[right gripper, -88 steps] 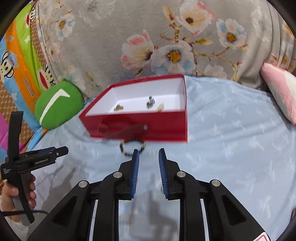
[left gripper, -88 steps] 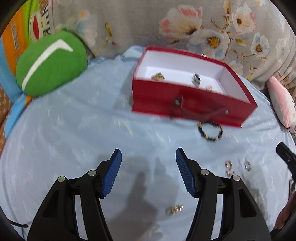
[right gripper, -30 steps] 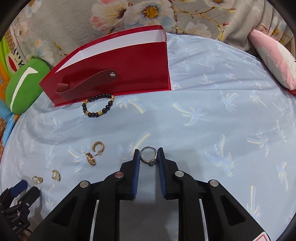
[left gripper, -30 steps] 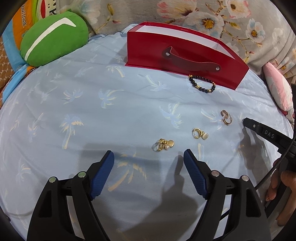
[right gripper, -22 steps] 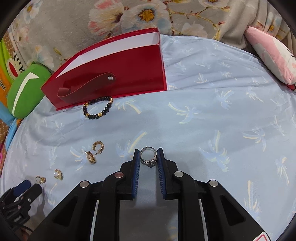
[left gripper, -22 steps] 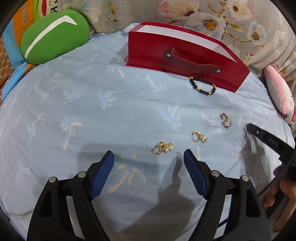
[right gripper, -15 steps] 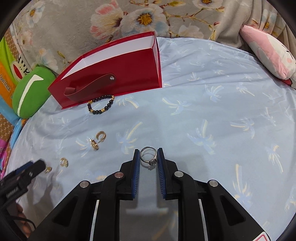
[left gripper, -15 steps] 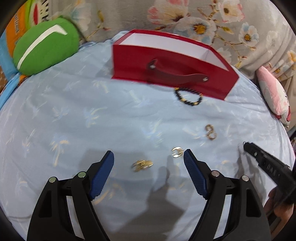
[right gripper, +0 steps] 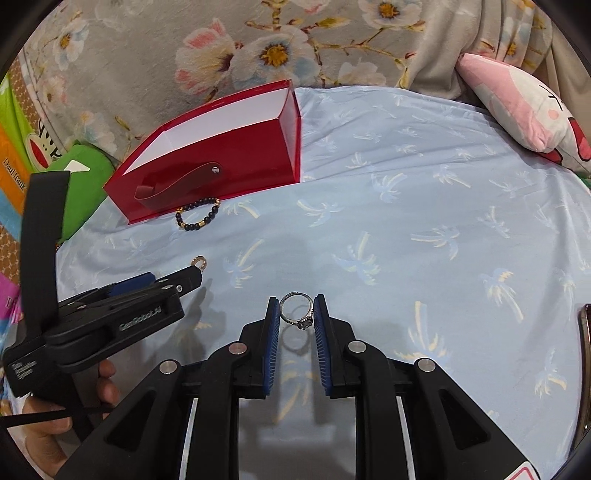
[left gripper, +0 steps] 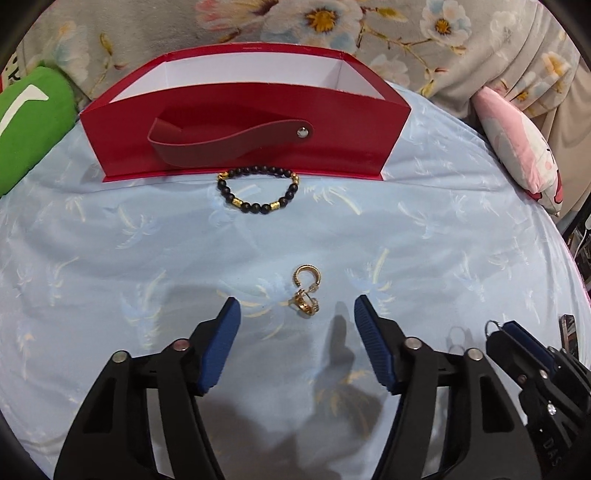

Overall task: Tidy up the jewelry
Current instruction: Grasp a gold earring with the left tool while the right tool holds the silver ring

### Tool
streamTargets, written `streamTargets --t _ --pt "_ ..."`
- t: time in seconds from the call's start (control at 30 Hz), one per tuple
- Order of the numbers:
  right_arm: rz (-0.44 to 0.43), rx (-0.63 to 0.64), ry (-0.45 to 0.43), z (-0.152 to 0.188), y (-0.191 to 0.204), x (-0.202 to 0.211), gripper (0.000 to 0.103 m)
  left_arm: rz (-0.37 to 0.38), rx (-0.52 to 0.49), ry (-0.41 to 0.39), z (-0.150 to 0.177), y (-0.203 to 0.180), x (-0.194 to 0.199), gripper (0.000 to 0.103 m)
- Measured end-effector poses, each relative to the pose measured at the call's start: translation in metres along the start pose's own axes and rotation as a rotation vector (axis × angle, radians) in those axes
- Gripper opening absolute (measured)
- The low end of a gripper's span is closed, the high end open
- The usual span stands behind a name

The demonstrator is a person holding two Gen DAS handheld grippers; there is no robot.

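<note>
My right gripper (right gripper: 296,314) is shut on a silver ring (right gripper: 297,311) with a small stone and holds it above the blue sheet. My left gripper (left gripper: 296,317) is open, with a pair of gold hoop earrings (left gripper: 306,291) lying on the sheet between its fingertips. A black and gold bead bracelet (left gripper: 258,190) lies just in front of the red box (left gripper: 240,110), which has a white inside and a red strap; its contents are hidden. The box (right gripper: 221,158) and bracelet (right gripper: 197,214) also show in the right wrist view, with the left gripper (right gripper: 155,291) at left.
A green cushion (left gripper: 26,125) sits left of the box and a pink plush pillow (left gripper: 517,144) to the right. A floral grey blanket (left gripper: 295,22) rises behind the box. The right gripper's tip (left gripper: 517,339) shows at lower right in the left wrist view.
My left gripper has moved right and forward from the gold ear studs to the hoop earrings. My right gripper has lifted the silver ring and carried it back from the box.
</note>
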State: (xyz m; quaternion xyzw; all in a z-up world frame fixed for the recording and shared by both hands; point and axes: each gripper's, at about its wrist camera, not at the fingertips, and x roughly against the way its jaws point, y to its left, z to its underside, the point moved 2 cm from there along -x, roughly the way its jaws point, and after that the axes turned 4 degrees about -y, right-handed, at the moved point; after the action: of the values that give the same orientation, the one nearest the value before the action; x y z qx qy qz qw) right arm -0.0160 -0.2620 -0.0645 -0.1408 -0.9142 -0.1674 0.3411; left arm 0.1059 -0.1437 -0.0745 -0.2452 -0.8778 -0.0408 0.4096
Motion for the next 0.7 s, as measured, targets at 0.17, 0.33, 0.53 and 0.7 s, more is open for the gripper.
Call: streamTargets --t 0.17,0.33,0.53,0.7 --pt "0.008 -0.014 -0.007 -0.001 -0.007 0.001 0.018 -0.024 -0.008 0.008 0.001 -0.001 -0.006 0.037" --pt "0.005 -0.018 -0.011 -0.001 -0.006 0.003 0.018 -0.007 0.008 0.017 0.002 0.004 -0.005 0.007" --pt "-0.006 -0.002 -0.025 -0.004 0.0 0.009 0.018 0.004 0.031 -0.014 0.003 0.017 0.013 0.005" --pt "-0.031 0.023 -0.057 -0.013 0.01 0.019 0.018 0.002 0.062 -0.07 -0.004 0.043 0.048 0.005"
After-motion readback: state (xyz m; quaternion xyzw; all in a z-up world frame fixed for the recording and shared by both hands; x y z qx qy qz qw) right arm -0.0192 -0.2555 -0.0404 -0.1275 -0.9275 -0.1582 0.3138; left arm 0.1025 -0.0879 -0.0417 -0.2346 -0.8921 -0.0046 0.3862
